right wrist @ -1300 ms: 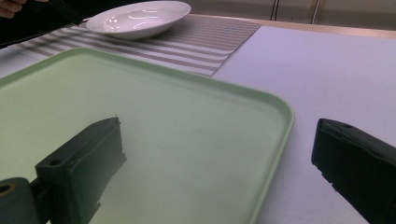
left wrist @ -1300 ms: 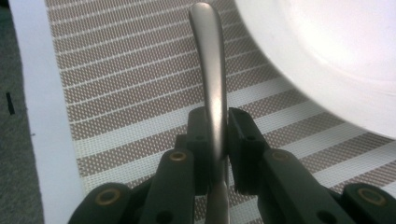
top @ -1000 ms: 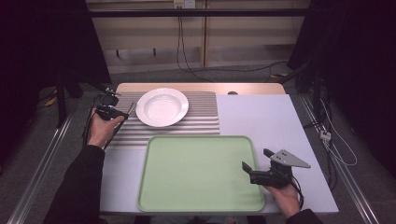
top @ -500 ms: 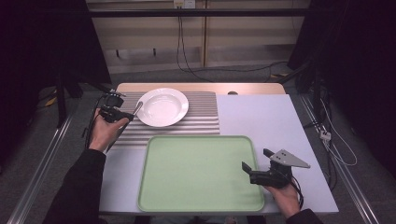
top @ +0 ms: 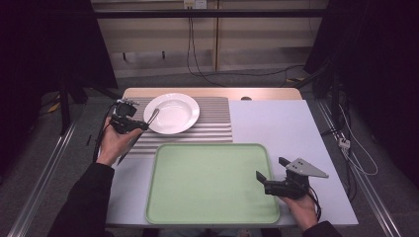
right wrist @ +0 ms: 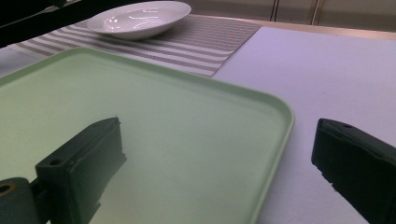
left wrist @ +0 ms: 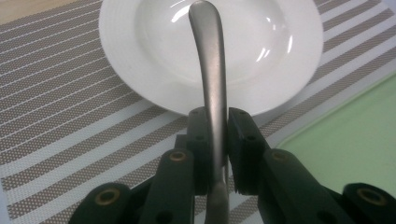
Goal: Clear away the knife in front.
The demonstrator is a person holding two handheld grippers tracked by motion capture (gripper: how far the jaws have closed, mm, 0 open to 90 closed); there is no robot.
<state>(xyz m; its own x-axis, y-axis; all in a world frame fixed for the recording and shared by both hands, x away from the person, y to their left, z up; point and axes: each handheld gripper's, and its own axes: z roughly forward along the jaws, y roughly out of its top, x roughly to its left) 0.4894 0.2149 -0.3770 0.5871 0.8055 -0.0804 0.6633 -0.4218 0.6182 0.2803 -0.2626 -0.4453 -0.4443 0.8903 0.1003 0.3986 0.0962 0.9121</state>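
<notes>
While clamped in the left gripper (left wrist: 215,140) over the shallow white ceramic plate (top: 172,113), slim grey metal utensil handle (left wrist: 209,70): probably stiff, light, slippery; best pinched mid-shaft. Right gripper (top: 271,172) agape beside pale green plastic tray (top: 207,182).

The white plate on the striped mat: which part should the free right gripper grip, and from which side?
Probably the raised rim of the white plate on its right side, jaws above and below it. The left gripper, holding a metal utensil, occupies the left side; the right gripper stands open.
</notes>
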